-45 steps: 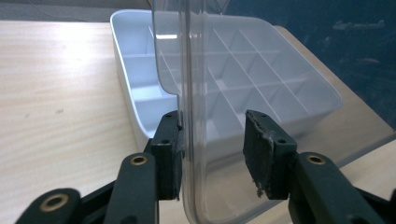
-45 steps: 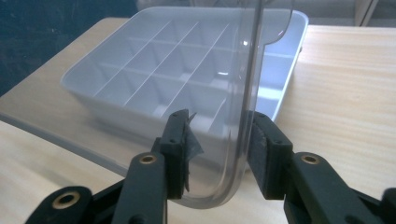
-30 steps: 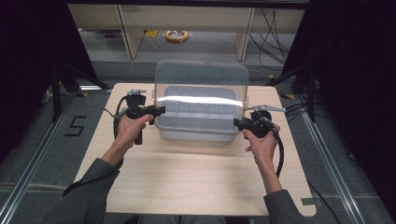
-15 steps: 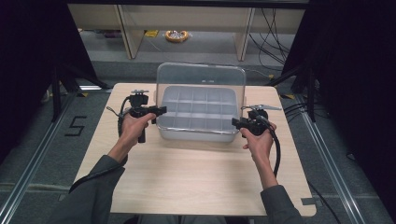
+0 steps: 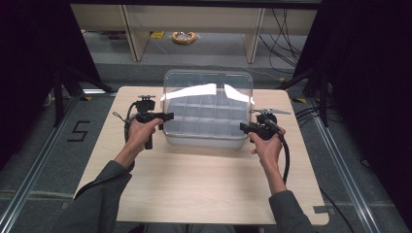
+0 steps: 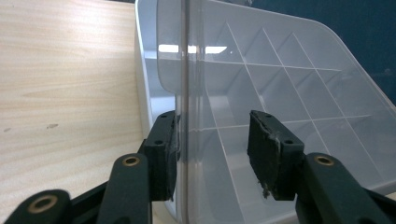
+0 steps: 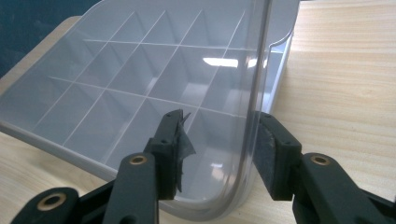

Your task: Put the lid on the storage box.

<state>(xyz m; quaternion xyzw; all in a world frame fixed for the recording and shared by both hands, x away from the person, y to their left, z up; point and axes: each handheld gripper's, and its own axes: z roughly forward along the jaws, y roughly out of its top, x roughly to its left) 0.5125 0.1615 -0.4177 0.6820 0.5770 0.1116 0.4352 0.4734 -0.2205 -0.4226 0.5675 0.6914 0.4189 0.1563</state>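
Observation:
A clear plastic compartment box (image 5: 204,141) sits at the back middle of the wooden table, its see-through lid (image 5: 209,82) raised and tilted above it. My left gripper (image 5: 167,115) is at the box's left side, my right gripper (image 5: 243,128) at its right side. In the left gripper view the lid's edge (image 6: 184,70) runs between the spread jaws of my left gripper (image 6: 212,135), right by the left jaw, above the dividers (image 6: 289,79). In the right gripper view the lid's curved edge (image 7: 257,70) stands between the spread jaws of my right gripper (image 7: 219,135), close to the right one.
The light wooden table (image 5: 194,184) has bare room in front of the box. Behind the table are shelf legs and a yellow object (image 5: 183,37) on the floor. Cables (image 5: 311,111) lie off the right edge.
The lid has changed its tilt between the two grippers, and the glare on it has moved. Both hands stay at the box's sides.

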